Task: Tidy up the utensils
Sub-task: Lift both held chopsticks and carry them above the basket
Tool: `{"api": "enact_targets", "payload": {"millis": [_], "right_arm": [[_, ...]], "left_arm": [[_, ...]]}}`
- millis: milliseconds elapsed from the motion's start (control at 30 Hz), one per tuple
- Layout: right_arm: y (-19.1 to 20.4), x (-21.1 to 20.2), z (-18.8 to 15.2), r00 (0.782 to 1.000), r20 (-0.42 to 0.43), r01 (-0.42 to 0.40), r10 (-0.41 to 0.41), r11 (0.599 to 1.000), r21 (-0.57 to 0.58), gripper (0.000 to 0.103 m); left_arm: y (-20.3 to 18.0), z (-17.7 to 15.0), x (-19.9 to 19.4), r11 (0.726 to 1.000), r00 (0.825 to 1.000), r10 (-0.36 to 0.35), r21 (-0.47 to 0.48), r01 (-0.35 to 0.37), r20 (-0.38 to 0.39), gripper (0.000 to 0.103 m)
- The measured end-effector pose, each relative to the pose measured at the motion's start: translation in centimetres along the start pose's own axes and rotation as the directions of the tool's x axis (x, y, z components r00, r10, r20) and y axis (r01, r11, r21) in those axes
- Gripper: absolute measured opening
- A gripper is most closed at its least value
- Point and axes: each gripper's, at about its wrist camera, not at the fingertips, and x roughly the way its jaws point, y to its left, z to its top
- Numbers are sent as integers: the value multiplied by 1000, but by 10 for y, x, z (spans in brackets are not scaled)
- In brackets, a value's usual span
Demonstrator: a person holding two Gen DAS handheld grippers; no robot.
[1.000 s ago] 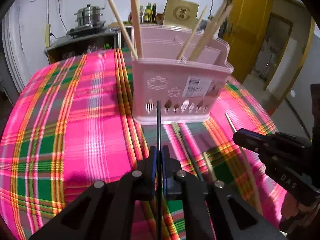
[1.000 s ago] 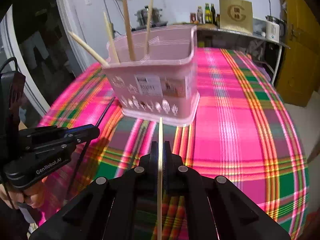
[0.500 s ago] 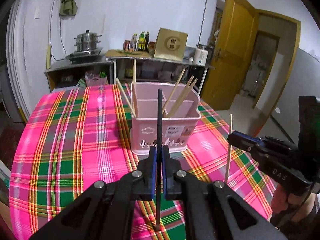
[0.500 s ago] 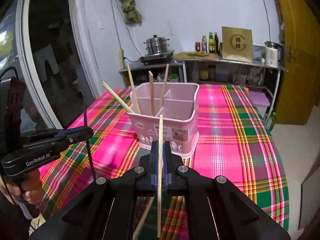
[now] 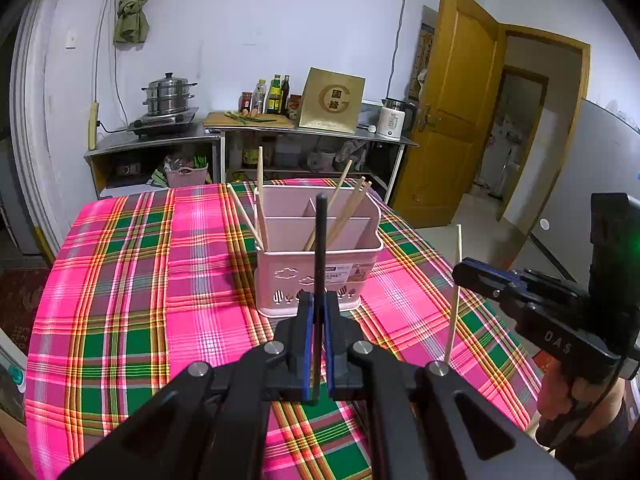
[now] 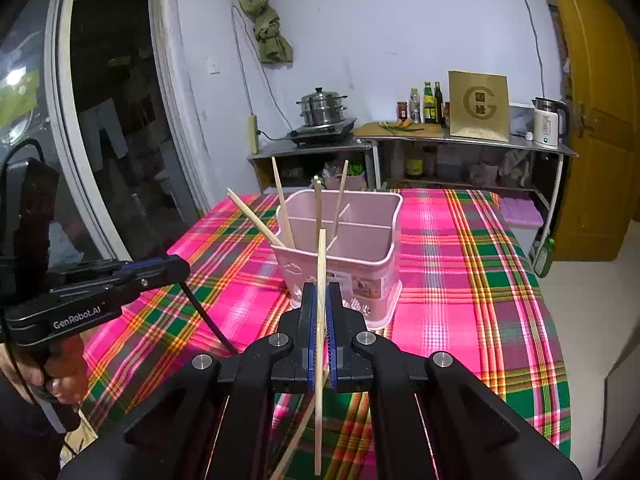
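Left gripper (image 5: 316, 304): jaws pressed together on a black chopstick (image 5: 319, 240), which stands upright between the blue pads, its top in line with the basket behind it. Right gripper (image 6: 320, 300): jaws clamped on a light wooden chopstick (image 6: 321, 264), also near upright, its lower end hanging below the pads. A second pale stick runs slanted below the right gripper; cannot tell whether it is pinched too.

Each gripper shows in the other's view, held above the near edge of the table, with a hand (image 6: 60, 372) on the left grip.

Pink basket (image 5: 316, 256), divided into compartments, stands on the plaid tablecloth (image 5: 132, 280) just beyond both grippers. Several wooden chopsticks (image 5: 344, 216) lean inside it, some in the left compartment, some in the right rear one.
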Motion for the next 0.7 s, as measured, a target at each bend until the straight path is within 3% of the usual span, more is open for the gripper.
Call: {"api": "enact_targets", "payload": {"millis": [700], "right_arm": [[-5, 4, 17, 998, 37, -55, 54, 998, 24, 4]], "left_arm": [[1, 15, -8, 1000, 1000, 8, 14, -8, 10, 5]]}}
